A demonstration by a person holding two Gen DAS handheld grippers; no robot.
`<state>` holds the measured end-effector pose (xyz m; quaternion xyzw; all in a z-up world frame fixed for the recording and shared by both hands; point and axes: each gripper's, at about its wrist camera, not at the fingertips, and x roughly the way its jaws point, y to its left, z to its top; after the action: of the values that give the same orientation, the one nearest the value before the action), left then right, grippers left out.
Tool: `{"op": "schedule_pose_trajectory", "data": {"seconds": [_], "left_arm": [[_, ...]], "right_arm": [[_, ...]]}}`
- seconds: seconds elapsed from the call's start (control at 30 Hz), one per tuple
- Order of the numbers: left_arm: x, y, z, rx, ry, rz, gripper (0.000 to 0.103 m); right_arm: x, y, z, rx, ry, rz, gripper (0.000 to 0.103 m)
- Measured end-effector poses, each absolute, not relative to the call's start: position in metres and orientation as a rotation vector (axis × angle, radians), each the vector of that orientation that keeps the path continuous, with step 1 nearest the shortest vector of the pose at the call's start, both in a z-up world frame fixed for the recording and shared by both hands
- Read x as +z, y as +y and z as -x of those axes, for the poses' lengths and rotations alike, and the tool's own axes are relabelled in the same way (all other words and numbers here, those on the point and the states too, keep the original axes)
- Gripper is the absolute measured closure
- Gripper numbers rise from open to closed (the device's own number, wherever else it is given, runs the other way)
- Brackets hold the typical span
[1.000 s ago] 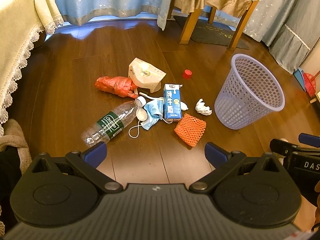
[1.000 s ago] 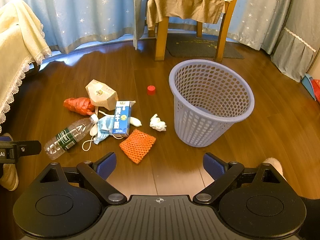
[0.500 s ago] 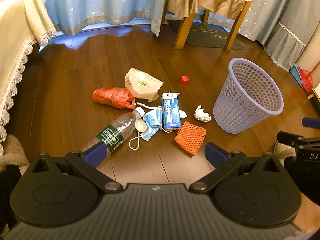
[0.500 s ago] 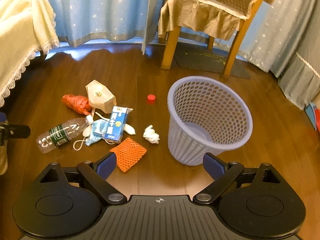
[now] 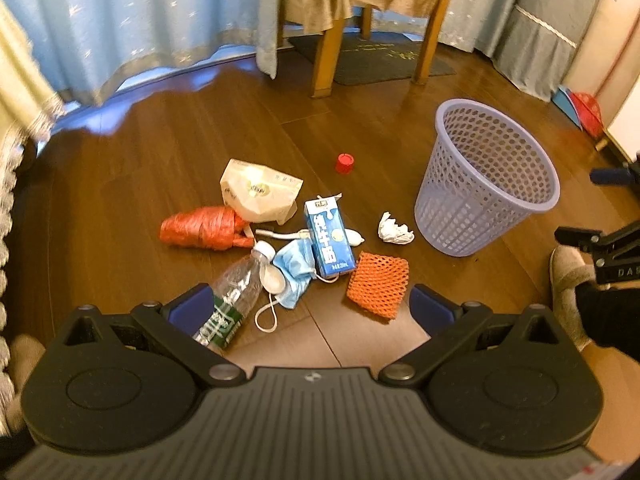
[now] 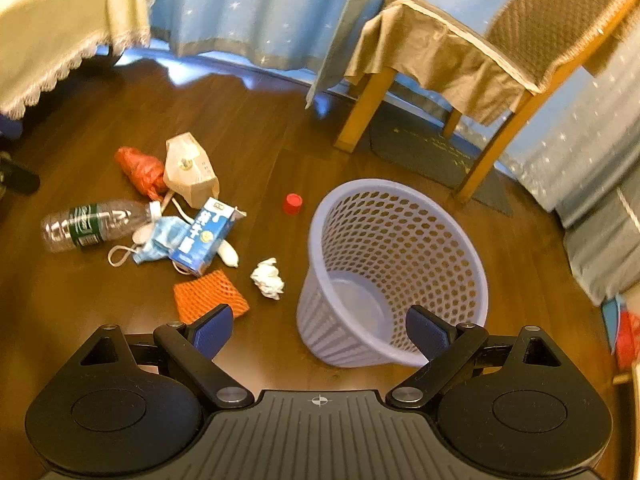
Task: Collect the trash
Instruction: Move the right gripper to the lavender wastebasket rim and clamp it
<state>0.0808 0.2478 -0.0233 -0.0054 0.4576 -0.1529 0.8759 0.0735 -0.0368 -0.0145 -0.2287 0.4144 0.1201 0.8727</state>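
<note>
Both grippers hover above a wooden floor strewn with trash, and both have their jaws spread wide with nothing between them. The left gripper sits at the bottom of its own view, its left pad overlapping the lower end of a clear plastic bottle with a green label. The right gripper sits at the bottom of its view, over the near side of a lavender mesh basket, which stands upright on the floor and looks empty.

In the left wrist view the trash lies in the middle of the frame, left of the basket. A blue milk carton lies flat at the centre, with a blue face mask touching its left side and an orange foam net just beside its lower right. A white crumpled tissue lies between the carton and the basket. Above the carton a beige paper bag rests against a crumpled red plastic bag. A red bottle cap sits apart, higher in the frame. A white plastic spoon lies by the bottle neck.

A wooden chair draped in tan cloth stands before blue curtains in the upper right of the right wrist view
</note>
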Motion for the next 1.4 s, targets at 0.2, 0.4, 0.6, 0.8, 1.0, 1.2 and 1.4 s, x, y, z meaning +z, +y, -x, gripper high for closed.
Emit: {"op": "schedule_pose_trajectory", "data": {"seconds": [0.2, 0.4, 0.6, 0.8, 1.0, 1.2, 1.4], "left_arm": [[-0.034, 0.249, -0.096, -0.348, 0.967, -0.04, 0.001], [-0.043, 0.242, -0.105, -0.415, 0.951, -0.118, 0.001], [-0.05, 0.232, -0.115, -0.49, 0.933, -0.196, 0.001], [-0.059, 0.217, -0.124, -0.546, 0.921, -0.283, 0.001], [-0.069, 0.209, -0.131, -0.58, 0.959, -0.323, 0.001], [-0.074, 0.206, -0.132, -0.617, 0.959, -0.348, 0.001], [-0.076, 0.208, -0.135, -0.607, 0.95, -0.333, 0.001]], "right_arm": [[-0.03, -0.044, -0.086, 0.313, 0.856, 0.594, 0.014], [-0.049, -0.051, -0.103, 0.367, 0.874, 0.688, 0.027], [-0.074, -0.057, -0.119, 0.42, 0.916, 0.782, 0.038], [-0.095, -0.06, -0.133, 0.466, 0.961, 0.839, 0.049], [-0.108, -0.056, -0.144, 0.489, 0.982, 0.87, 0.056], [-0.115, -0.052, -0.152, 0.5, 0.981, 0.878, 0.064], [-0.123, -0.05, -0.154, 0.515, 0.984, 0.91, 0.071]]}}
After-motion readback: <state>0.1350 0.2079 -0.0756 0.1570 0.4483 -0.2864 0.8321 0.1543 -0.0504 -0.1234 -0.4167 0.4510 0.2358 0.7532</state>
